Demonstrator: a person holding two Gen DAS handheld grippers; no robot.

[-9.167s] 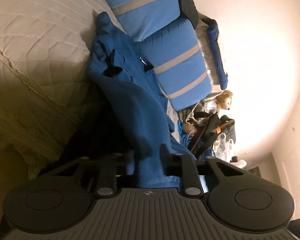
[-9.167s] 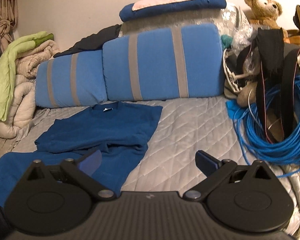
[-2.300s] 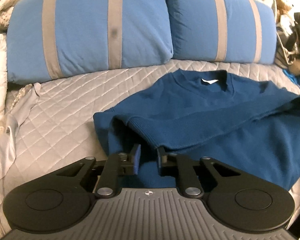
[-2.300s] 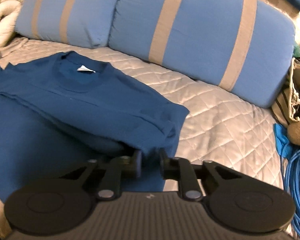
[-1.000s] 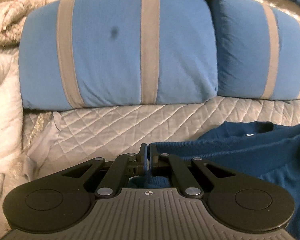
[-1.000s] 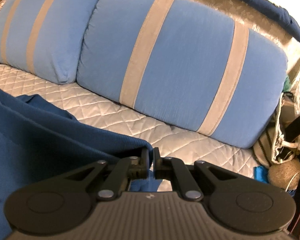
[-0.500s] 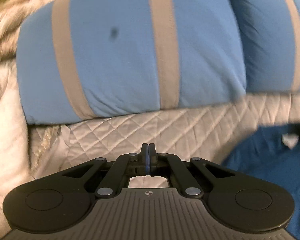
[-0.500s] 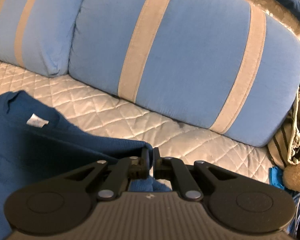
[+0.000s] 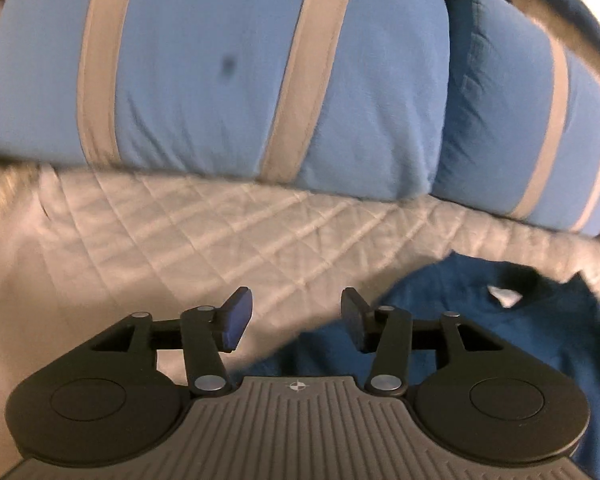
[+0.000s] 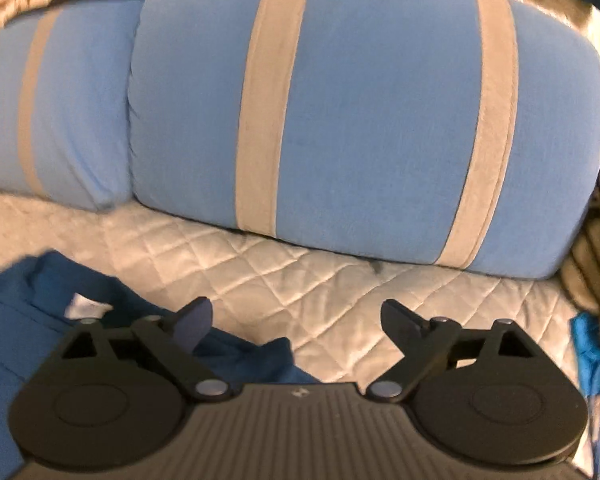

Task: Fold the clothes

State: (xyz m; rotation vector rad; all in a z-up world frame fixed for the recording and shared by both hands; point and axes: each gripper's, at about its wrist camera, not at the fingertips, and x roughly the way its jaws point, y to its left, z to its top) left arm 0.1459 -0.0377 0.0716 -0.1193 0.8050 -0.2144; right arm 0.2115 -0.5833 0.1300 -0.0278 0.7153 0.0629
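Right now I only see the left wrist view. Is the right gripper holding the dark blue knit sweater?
Observer: No. The right gripper has just been opening its jaws. They stand wide and the pads press on nothing. The dark blue knit sweater lies on the grey quilted cover, with a folded edge just below the gap.
Operator: Is anything on the far right of that gripper?
Observer: Yes, a bright blue item sits at the cover's right edge, apart from the fingers. It is too blurred to identify.
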